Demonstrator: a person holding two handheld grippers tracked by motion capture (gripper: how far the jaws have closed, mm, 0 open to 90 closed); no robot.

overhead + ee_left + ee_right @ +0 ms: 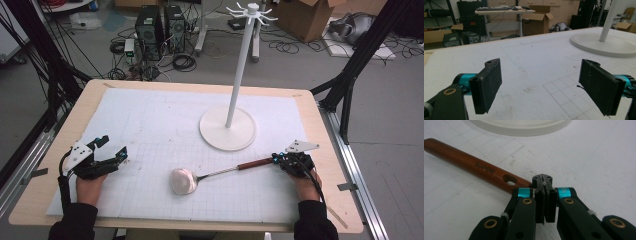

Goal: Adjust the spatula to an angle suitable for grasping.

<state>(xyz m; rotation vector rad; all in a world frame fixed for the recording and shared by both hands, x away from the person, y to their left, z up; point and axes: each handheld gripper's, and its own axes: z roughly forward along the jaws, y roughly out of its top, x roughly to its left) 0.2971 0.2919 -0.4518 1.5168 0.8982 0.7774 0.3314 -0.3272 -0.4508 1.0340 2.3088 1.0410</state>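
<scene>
A ladle lies on the white mat, its pale bowl (183, 181) toward the front and its brown wooden handle (255, 163) pointing right. My right gripper (276, 160) sits at the handle's end. In the right gripper view its jaws are pressed together (544, 181), and the handle (474, 165), marked SUPOR, lies just left of them with its end against the left jaw. My left gripper (109, 149) rests at the mat's left edge, open, with nothing between its pads (544, 87). A white hook stand (227, 129) rises behind the ladle.
The stand's round base (604, 45) takes up the middle-right of the mat, and its pole ends in a ring of hooks (251, 12). The wooden table edge (330, 150) runs close to my right gripper. Cables, computers and boxes lie on the floor beyond the table.
</scene>
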